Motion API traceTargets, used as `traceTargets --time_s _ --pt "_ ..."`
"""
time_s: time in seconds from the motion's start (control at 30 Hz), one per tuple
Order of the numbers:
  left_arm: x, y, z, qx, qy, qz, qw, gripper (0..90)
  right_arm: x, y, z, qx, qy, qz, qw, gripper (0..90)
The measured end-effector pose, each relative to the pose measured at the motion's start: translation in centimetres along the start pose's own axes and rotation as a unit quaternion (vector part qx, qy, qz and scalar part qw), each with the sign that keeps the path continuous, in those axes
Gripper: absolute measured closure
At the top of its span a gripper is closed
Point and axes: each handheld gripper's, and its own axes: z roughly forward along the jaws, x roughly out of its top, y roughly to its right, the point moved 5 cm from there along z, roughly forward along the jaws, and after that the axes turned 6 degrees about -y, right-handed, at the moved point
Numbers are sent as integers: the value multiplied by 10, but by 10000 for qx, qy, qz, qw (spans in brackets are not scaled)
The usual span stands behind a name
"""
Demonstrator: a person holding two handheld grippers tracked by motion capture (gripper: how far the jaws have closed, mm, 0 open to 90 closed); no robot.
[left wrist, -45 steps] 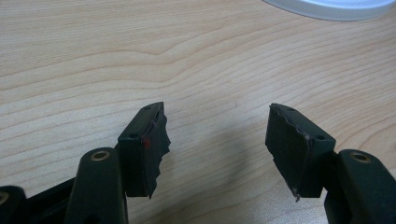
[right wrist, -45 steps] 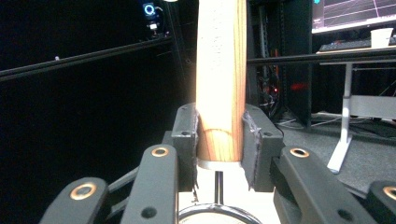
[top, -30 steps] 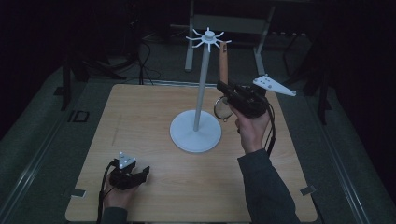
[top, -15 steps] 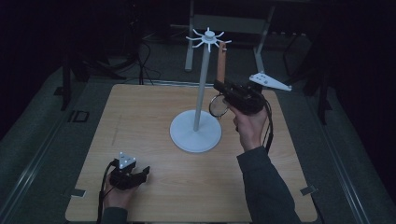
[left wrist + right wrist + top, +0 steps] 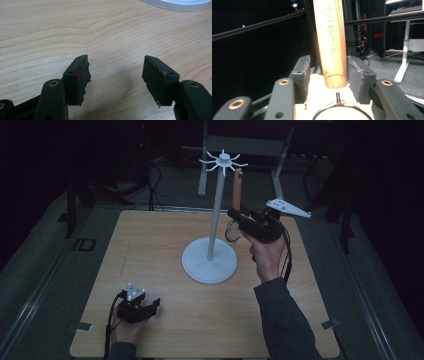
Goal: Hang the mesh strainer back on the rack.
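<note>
A white stand (image 5: 216, 205) with a ring of hooks (image 5: 223, 161) on top rises from a round base (image 5: 209, 265) at mid-table. A wooden-handled utensil (image 5: 235, 190) hangs upright with its top at one of the right-hand hooks, and a metal ring (image 5: 232, 231) shows at its lower end. My right gripper (image 5: 238, 215) is around the lower handle (image 5: 332, 42). Its jaws have just been opening, and a gap shows beside the left pad (image 5: 303, 70). My left gripper (image 5: 150, 306) rests at the table's front left, open (image 5: 116, 67) over bare wood.
The wooden table (image 5: 165, 235) has dark floor on all sides. Behind it stand a desk frame (image 5: 250, 145) and cables (image 5: 155, 180). The stand's white base edge (image 5: 177, 3) lies ahead of the left gripper.
The right gripper's jaws have come apart around the wooden handle, which stays hanging by the stand. The right hand has barely shifted. The left gripper has not moved.
</note>
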Motion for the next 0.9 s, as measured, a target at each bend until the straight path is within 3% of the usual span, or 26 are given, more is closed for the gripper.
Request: traceTargets --time_s 0.27,0.53,0.9 --pt "0 0 0 4 7 -7 10000 382 -4 0 -5 -426 -44 -286 9987 446" --pt "0 1 0 -1 10 -5 10000 382 -4 -2 -10 -624 -61 -470 9969 412" --pt "0 1 0 3 8 -3 10000 382 -15 -3 -13 -1010 -371 -896 9901 400"
